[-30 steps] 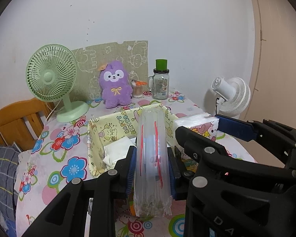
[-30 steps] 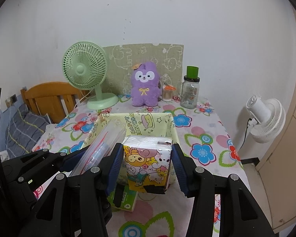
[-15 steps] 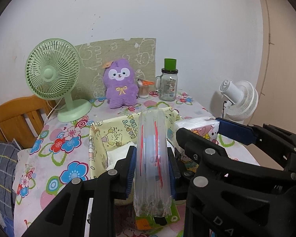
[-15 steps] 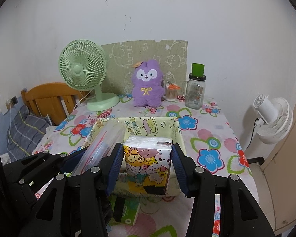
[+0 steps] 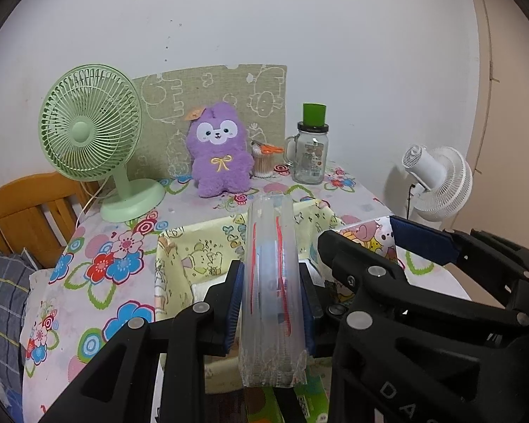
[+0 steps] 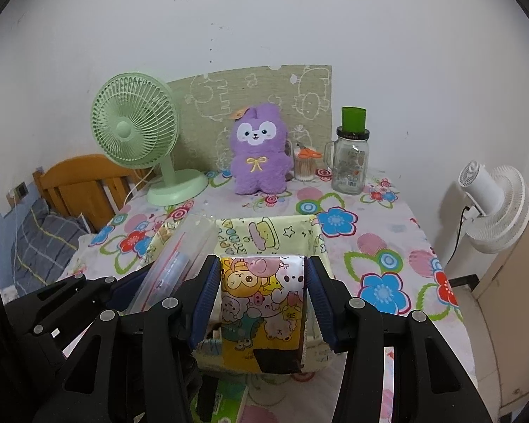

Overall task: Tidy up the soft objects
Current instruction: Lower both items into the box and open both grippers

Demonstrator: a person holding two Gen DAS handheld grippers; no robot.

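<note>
My left gripper [image 5: 271, 303] is shut on a clear plastic packet with red lines [image 5: 272, 282], held upright over the near side of a yellow cartoon-print fabric basket [image 5: 180, 257]. Beside it on the right, my right gripper [image 6: 262, 299] is shut on a cartoon-print tissue pack [image 6: 262, 303], also above the basket [image 6: 282, 232]. The clear packet [image 6: 180, 261] and the left gripper's fingers show at the left of the right wrist view. A white folded item [image 5: 208, 287] lies inside the basket.
On the flowered tablecloth [image 6: 381, 246] at the back stand a green fan [image 6: 137, 130], a purple plush toy [image 6: 259, 148], a cotton-swab jar [image 6: 305, 165] and a glass mug jar with a green lid [image 6: 351, 155]. A white fan [image 6: 493, 208] stands right; a wooden chair [image 6: 81, 183] left.
Both grippers have drawn back toward the near edge of the table with their loads; the fan, plush and jar look farther away and the basket sits lower in view. The grips are unchanged.
</note>
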